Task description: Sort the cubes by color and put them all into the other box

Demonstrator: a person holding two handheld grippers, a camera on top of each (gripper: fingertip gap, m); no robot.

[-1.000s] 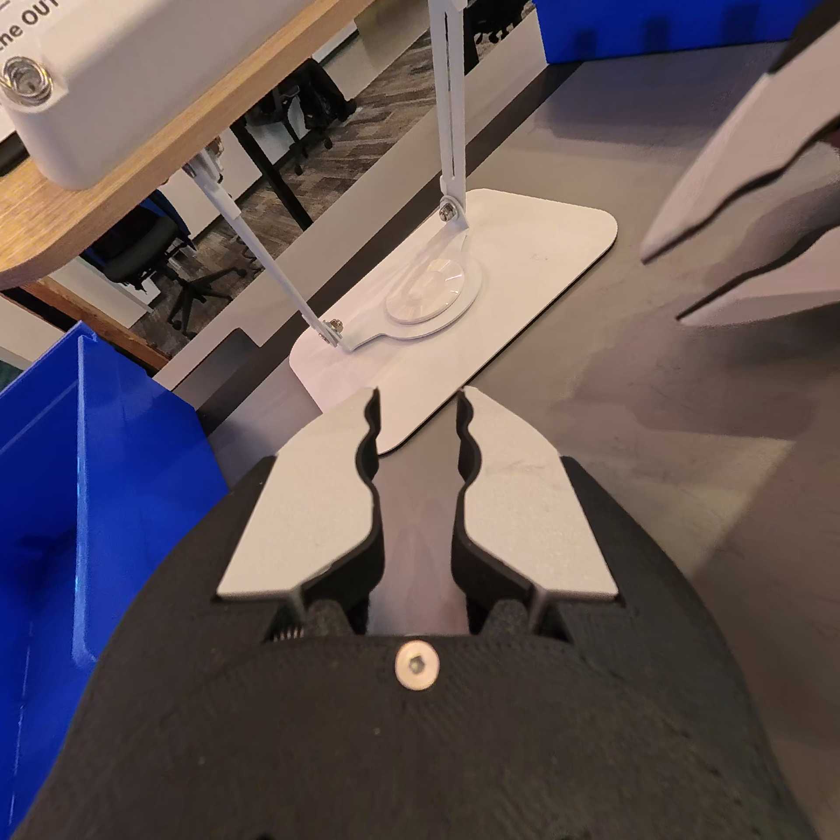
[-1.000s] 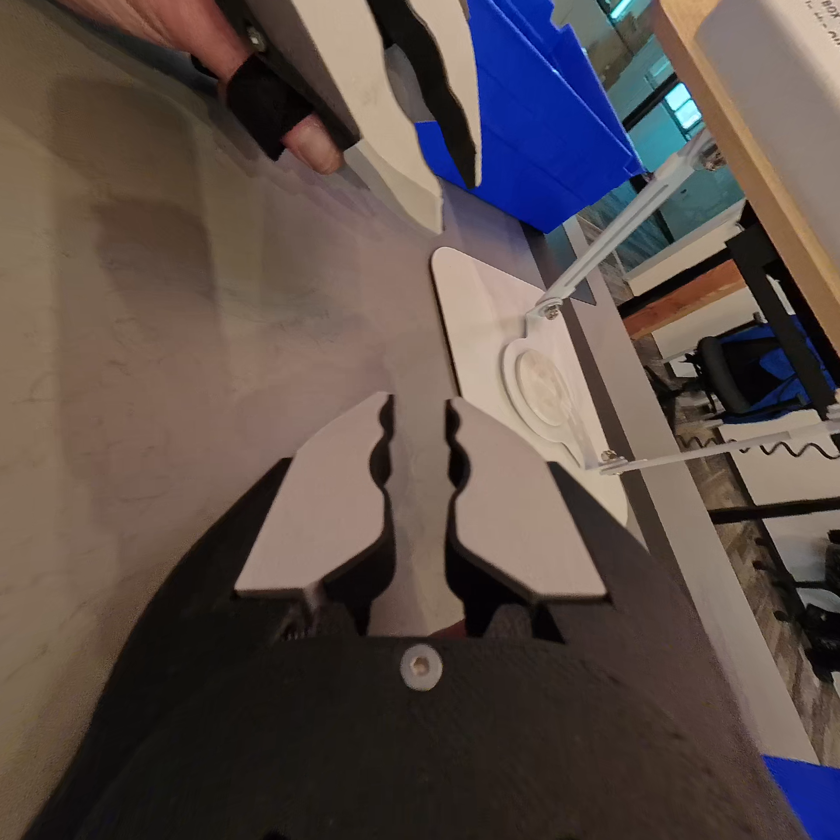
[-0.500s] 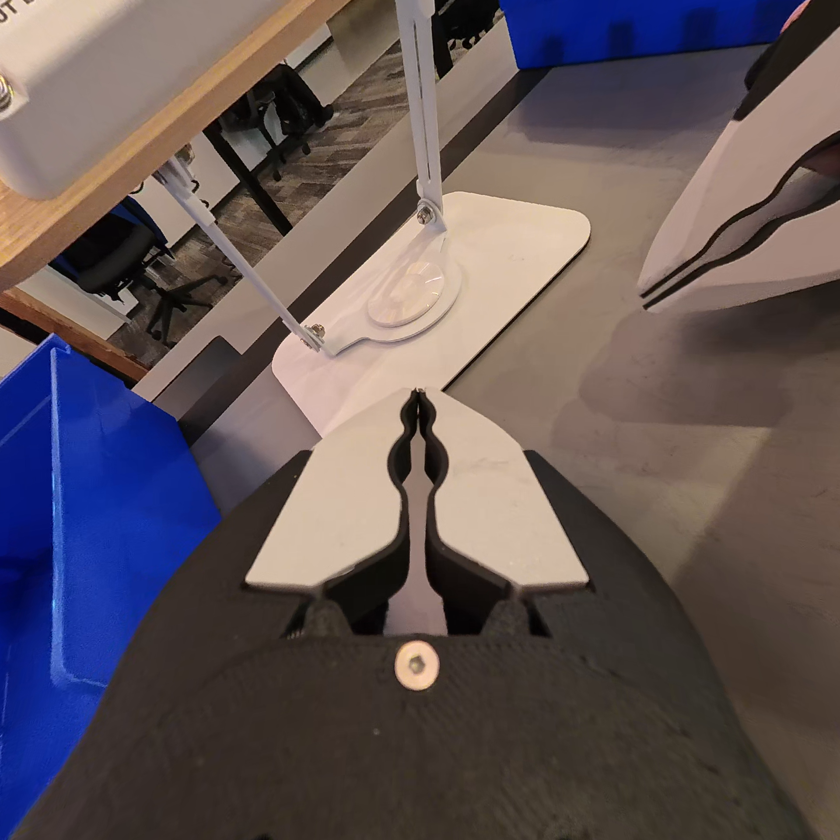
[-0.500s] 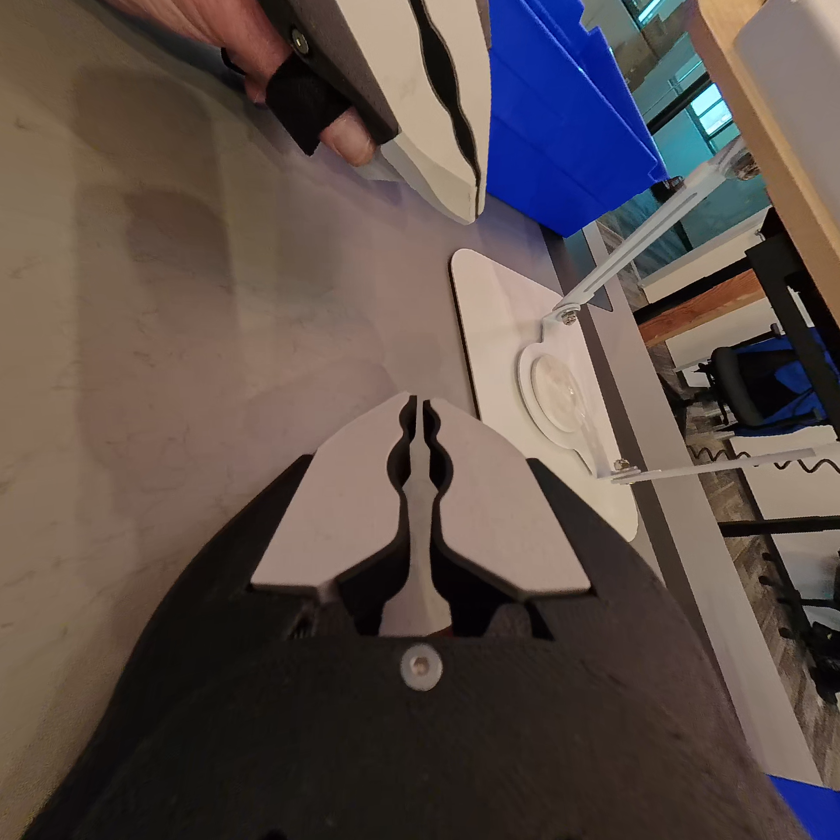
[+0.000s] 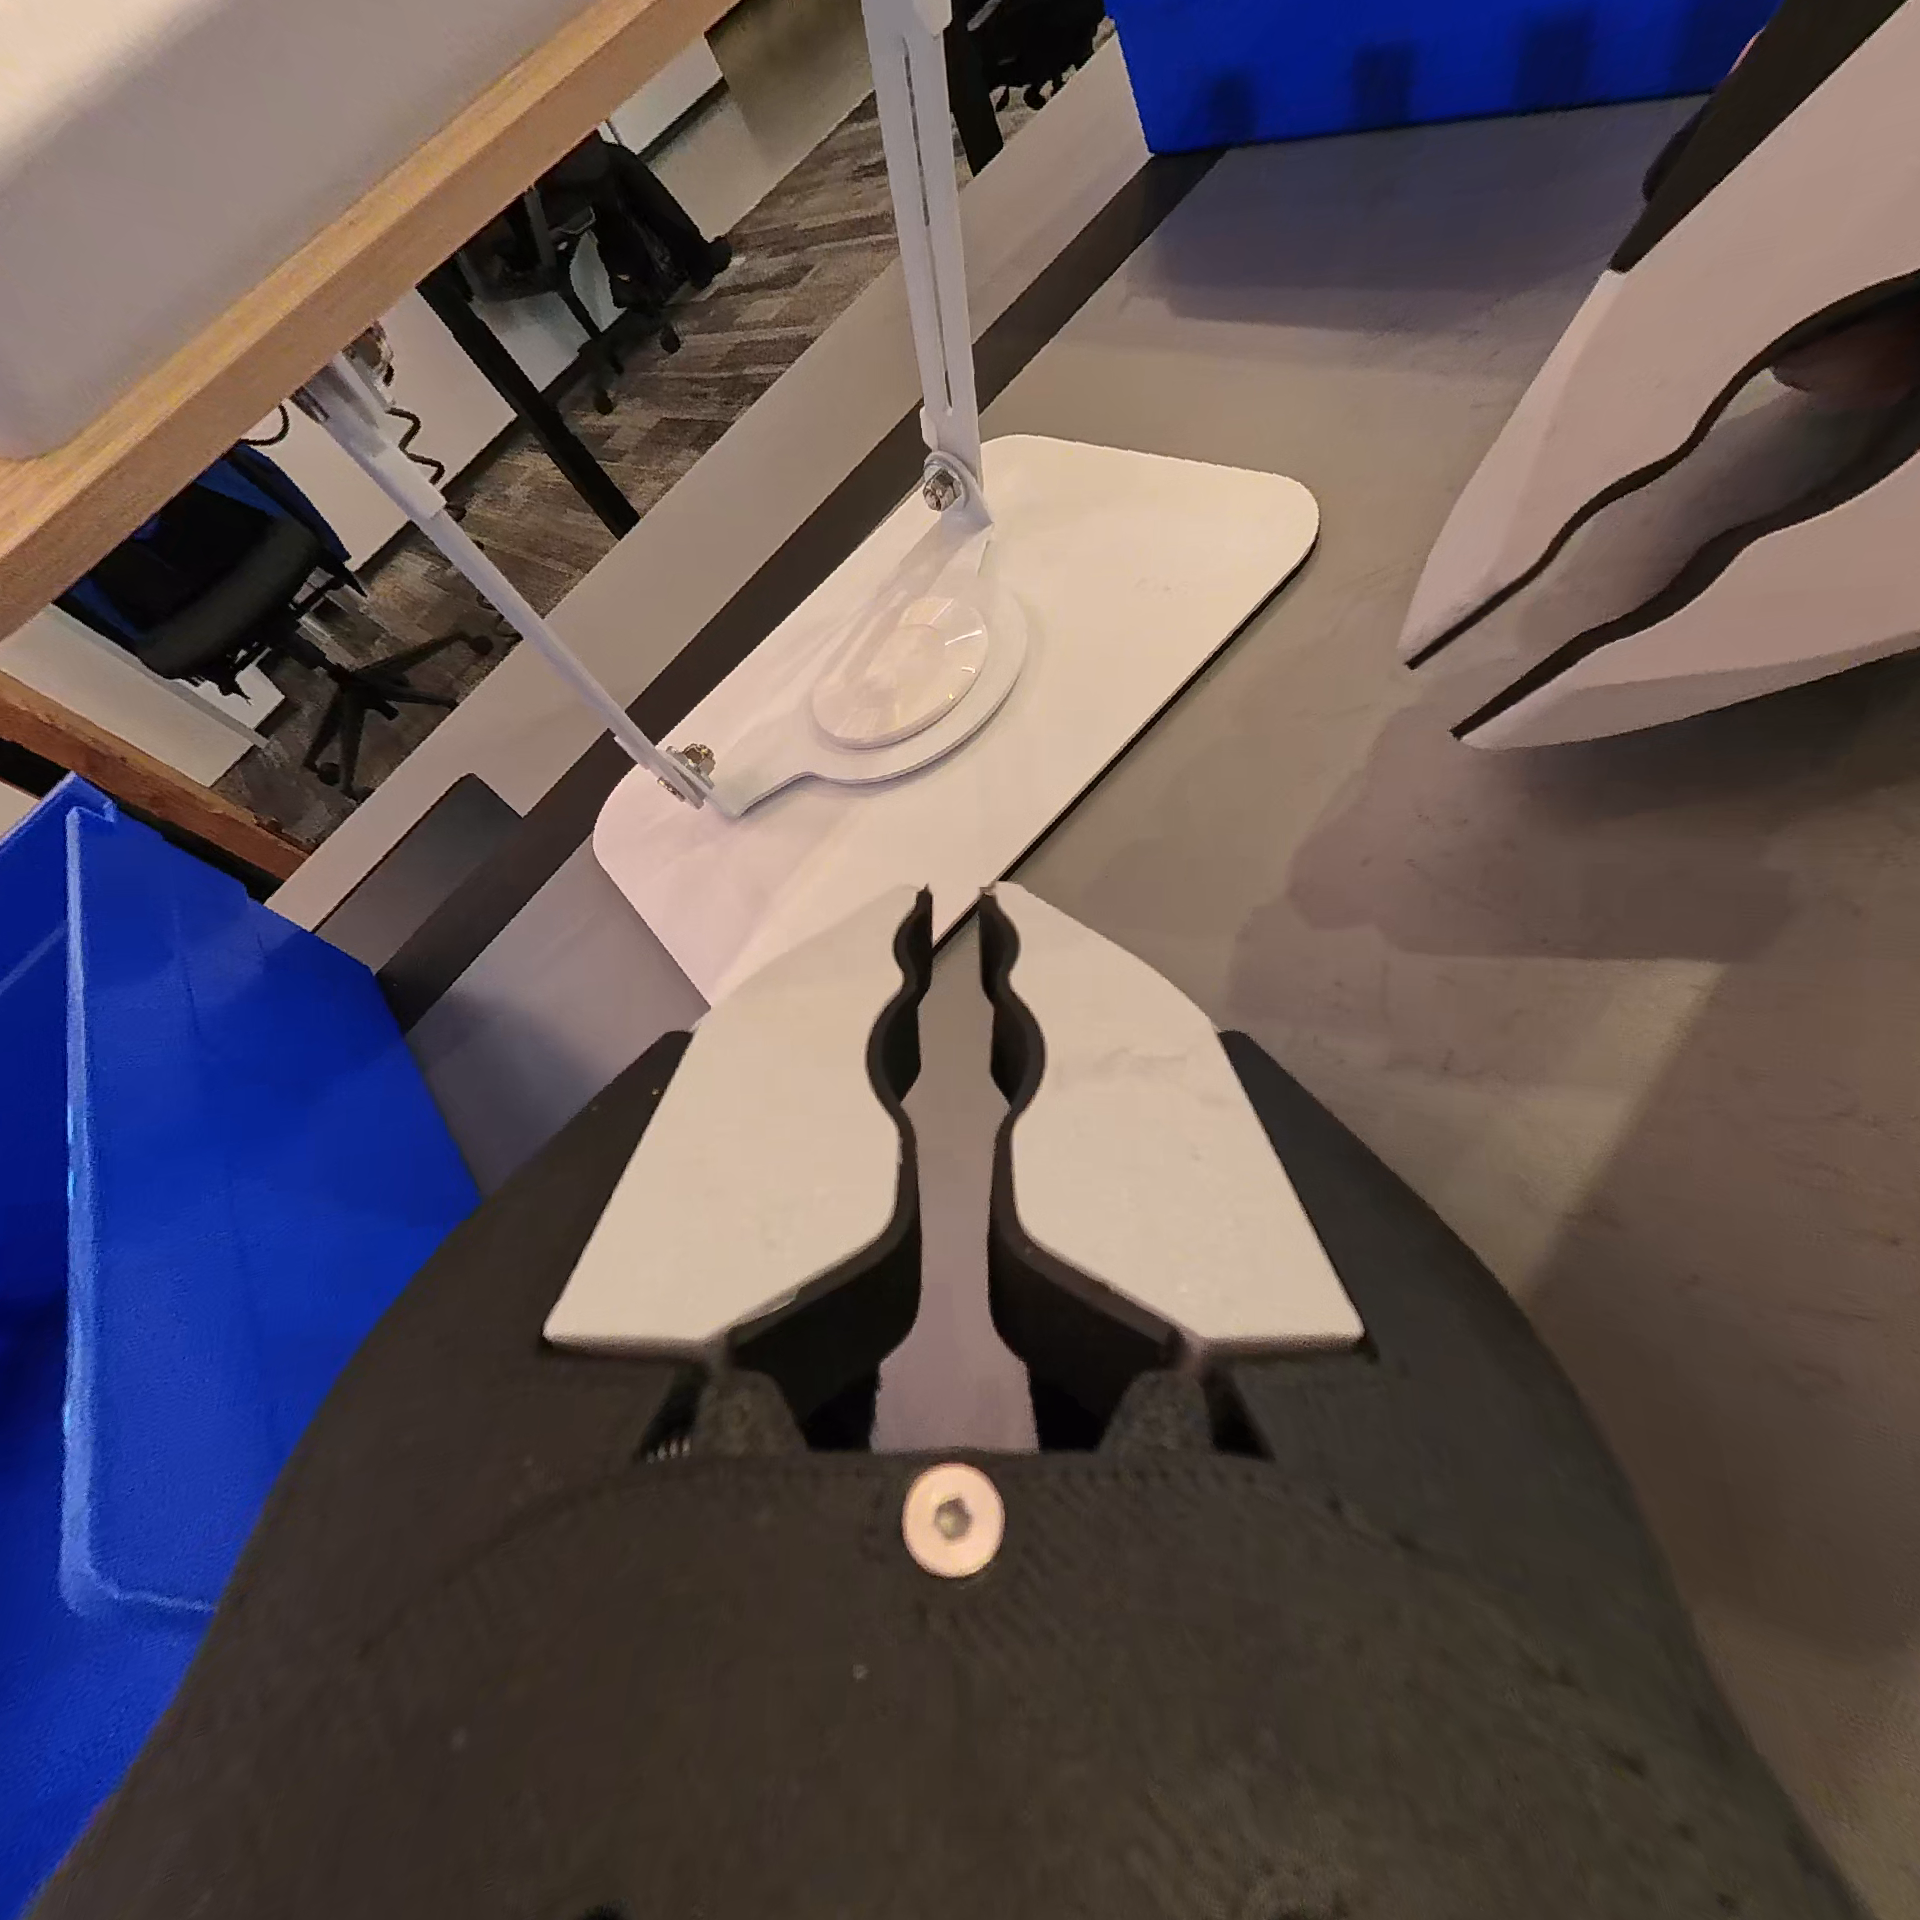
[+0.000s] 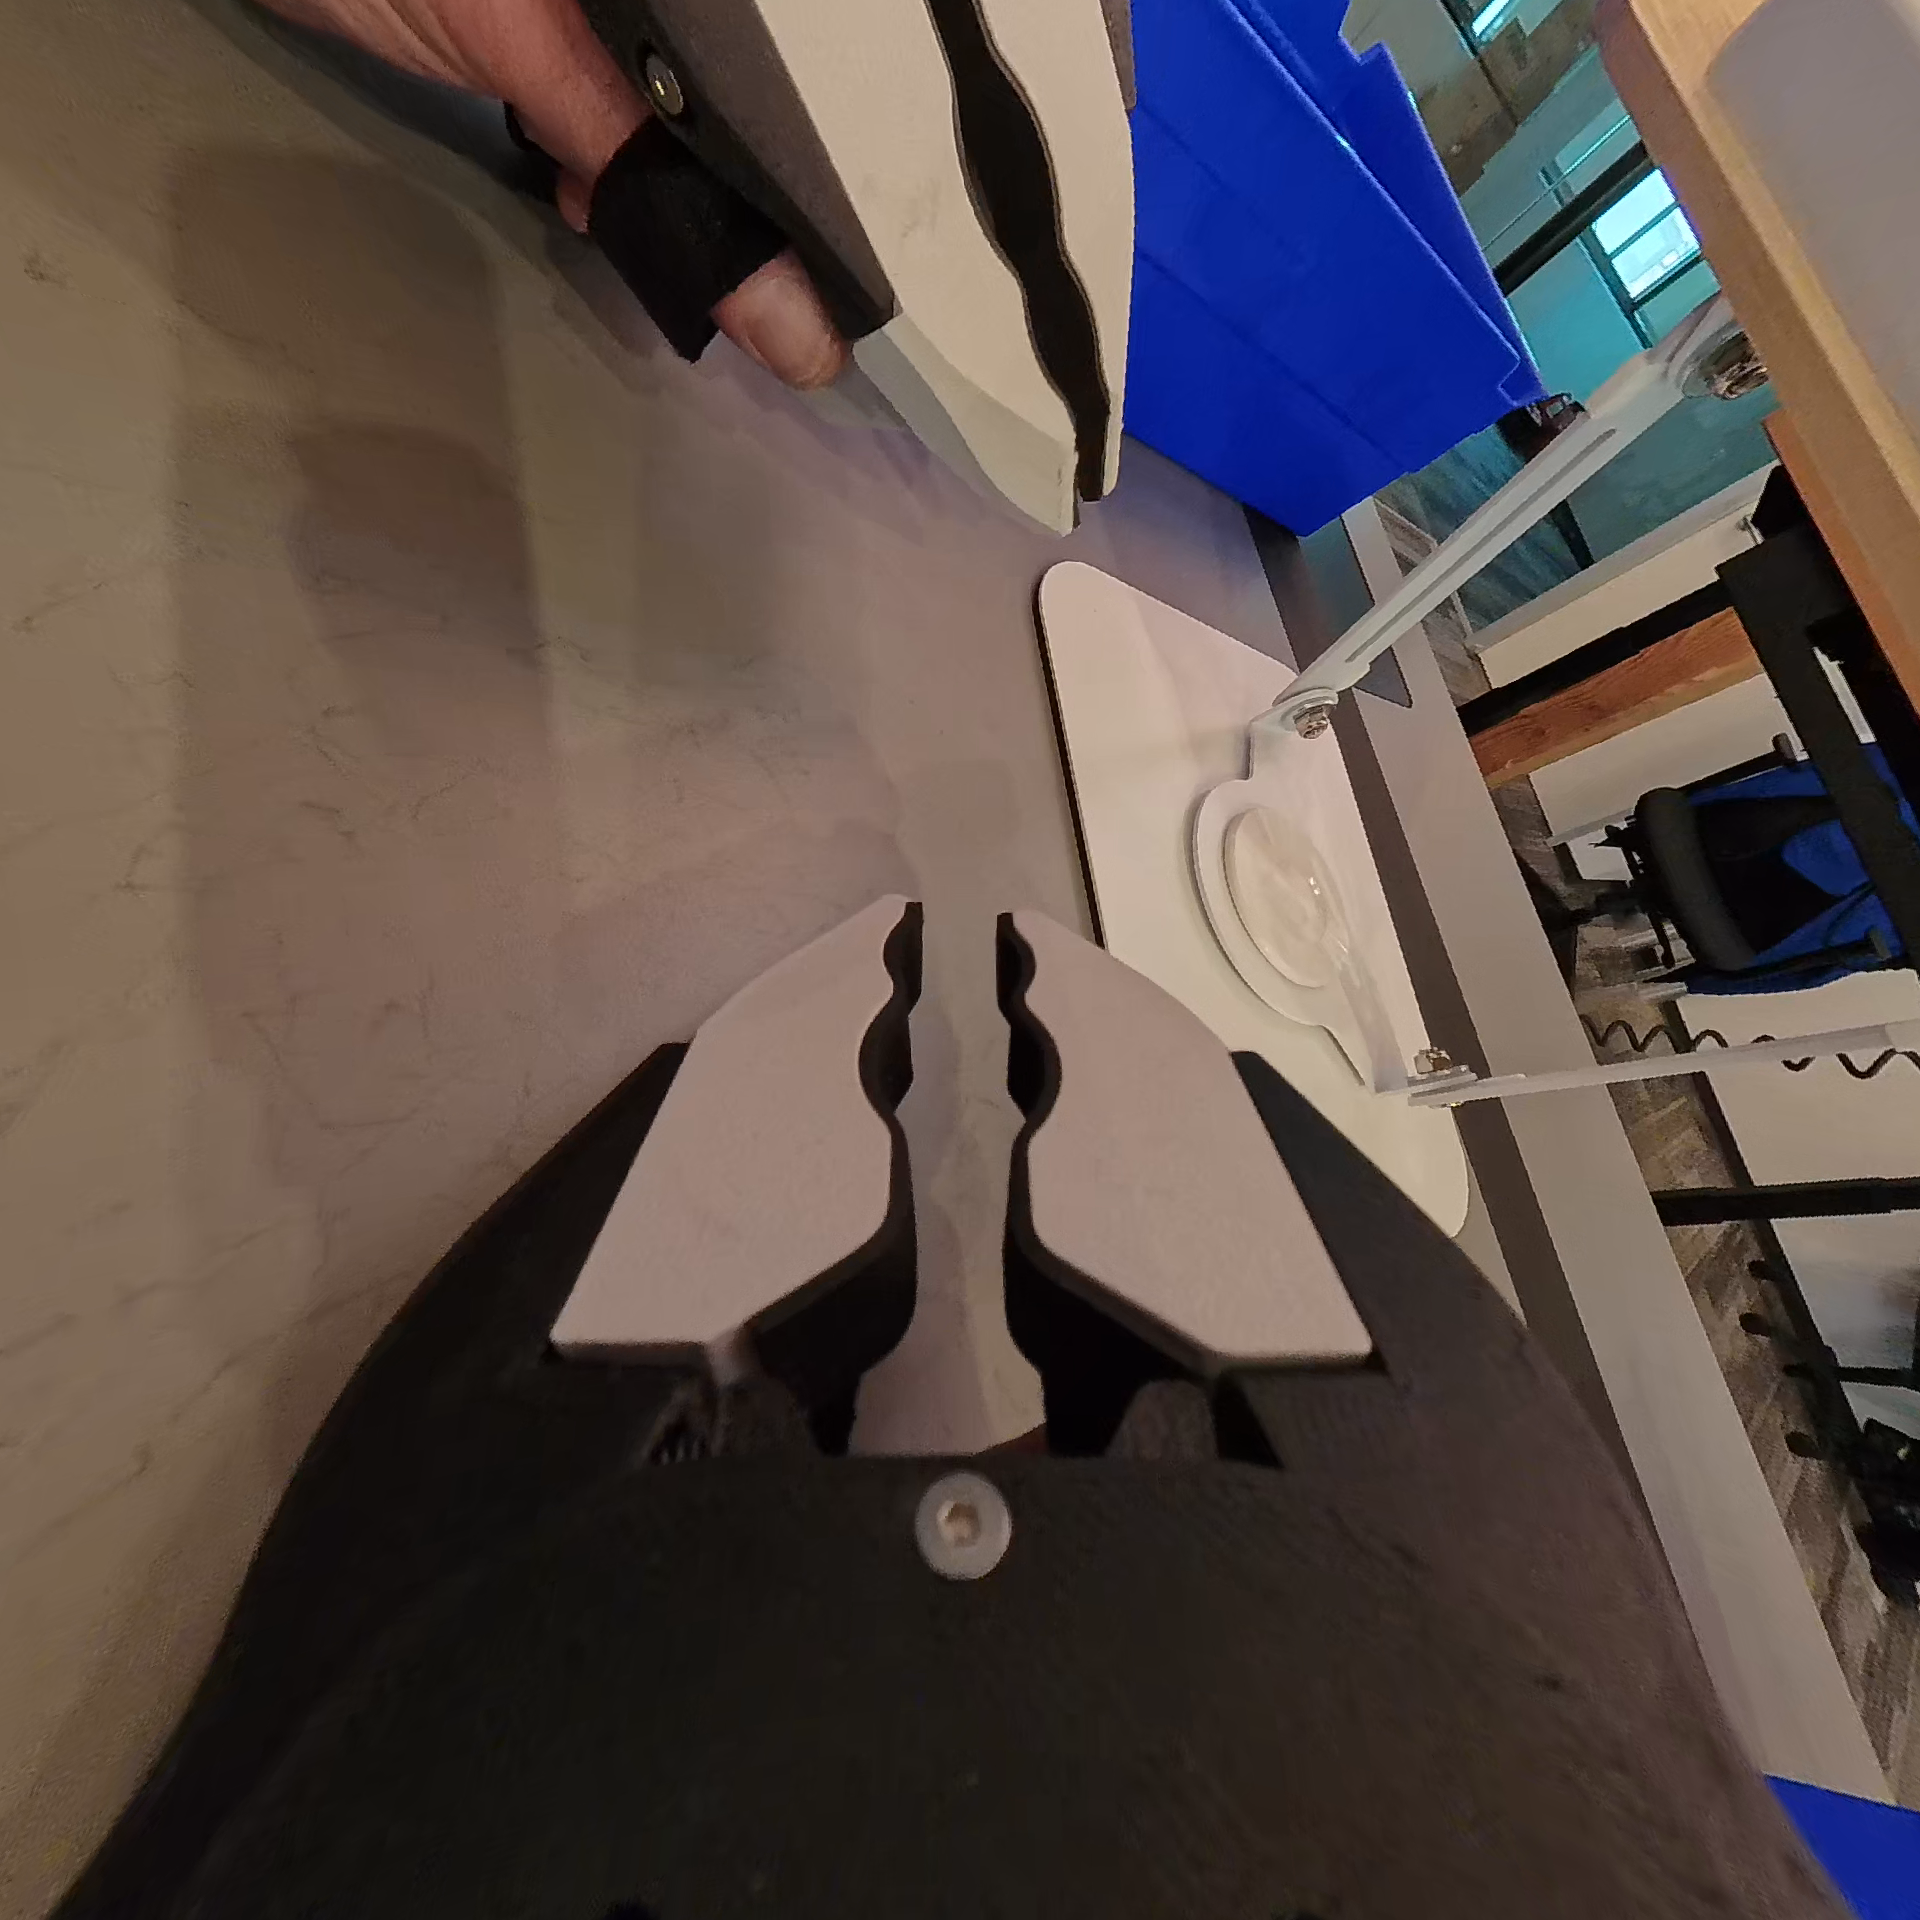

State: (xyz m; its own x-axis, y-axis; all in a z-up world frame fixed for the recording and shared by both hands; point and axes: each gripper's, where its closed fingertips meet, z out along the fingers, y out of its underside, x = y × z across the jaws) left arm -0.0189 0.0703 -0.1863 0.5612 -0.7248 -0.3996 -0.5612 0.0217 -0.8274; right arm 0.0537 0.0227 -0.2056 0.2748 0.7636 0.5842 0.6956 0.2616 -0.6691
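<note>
Both grippers re-opened slightly, empty.
Left gripper [image 5: 956, 904] & right gripper [image 6: 958, 920]: fingers narrowly parted vs. shut 0.5 s ago; no cubes visible, sorting unstarted.

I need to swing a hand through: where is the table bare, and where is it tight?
Bare: the grey tabletop between the left tongs, the right tongs and the white stand base, plus the wide stretch away from the stand. Tight: the stand's struts along the far edge, and the blue box beside the left tongs.
</note>
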